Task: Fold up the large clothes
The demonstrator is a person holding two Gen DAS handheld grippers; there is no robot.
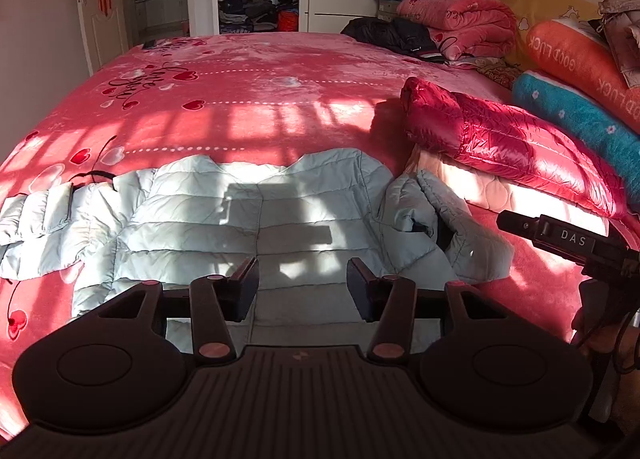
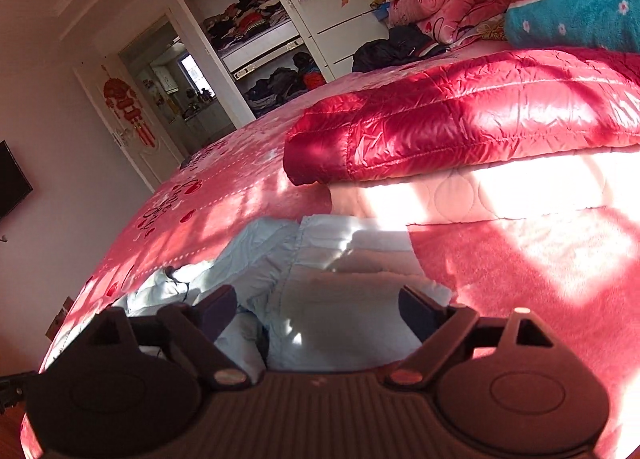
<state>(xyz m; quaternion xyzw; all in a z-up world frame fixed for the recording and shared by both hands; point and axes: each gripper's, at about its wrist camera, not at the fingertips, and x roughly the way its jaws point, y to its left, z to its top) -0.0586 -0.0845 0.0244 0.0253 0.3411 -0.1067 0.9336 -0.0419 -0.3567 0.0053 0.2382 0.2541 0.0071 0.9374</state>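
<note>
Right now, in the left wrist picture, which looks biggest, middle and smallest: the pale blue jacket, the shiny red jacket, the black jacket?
1. pale blue jacket, though it is nearest the camera
2. shiny red jacket
3. black jacket, farthest away

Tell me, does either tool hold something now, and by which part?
Nothing is held. The left tool and the right tool are both open above the pale jacket, with nothing between the pads.

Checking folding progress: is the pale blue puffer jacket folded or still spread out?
Partly folded: the pale blue puffer jacket lies flat on the bed, one sleeve stretched outward, the other side flipped inward.
</note>
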